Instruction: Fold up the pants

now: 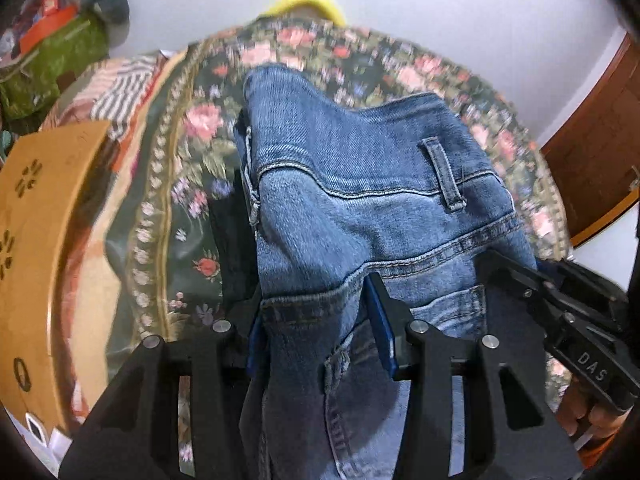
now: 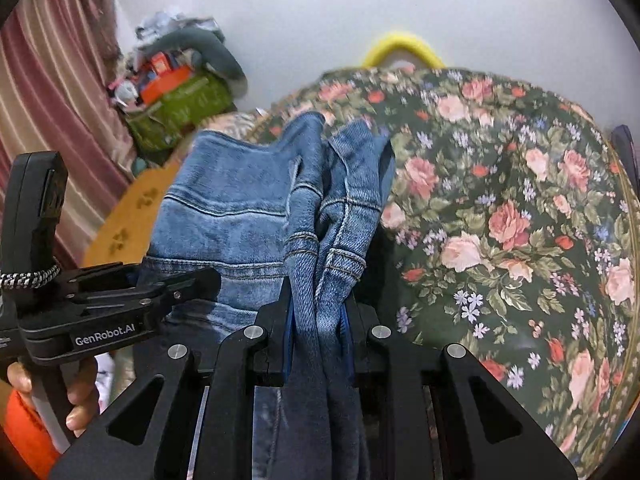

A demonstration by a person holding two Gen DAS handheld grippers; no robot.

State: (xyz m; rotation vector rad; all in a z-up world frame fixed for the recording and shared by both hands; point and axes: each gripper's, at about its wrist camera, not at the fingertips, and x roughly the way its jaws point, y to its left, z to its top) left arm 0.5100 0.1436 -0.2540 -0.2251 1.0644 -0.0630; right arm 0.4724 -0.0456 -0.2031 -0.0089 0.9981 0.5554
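Blue denim pants (image 1: 360, 184) hang lifted above a floral bedspread (image 1: 192, 120), waistband end up. My left gripper (image 1: 316, 320) is shut on the pants near a back pocket, cloth bunched between its blue-padded fingers. My right gripper (image 2: 318, 320) is shut on a bunched fold of the same pants (image 2: 240, 208) at the waistband. In the left wrist view the right gripper (image 1: 568, 320) shows at the right edge. In the right wrist view the left gripper (image 2: 120, 296) shows at the left, close beside. The pants' legs are hidden below.
The floral bedspread (image 2: 500, 208) covers the bed. A wooden headboard (image 1: 36, 248) with cut-out patterns stands left. A green bag with clutter (image 2: 180, 108) and a pink curtain (image 2: 52, 112) are behind. A yellow object (image 2: 404, 46) sits at the bed's far edge. A wooden door (image 1: 600, 148) is right.
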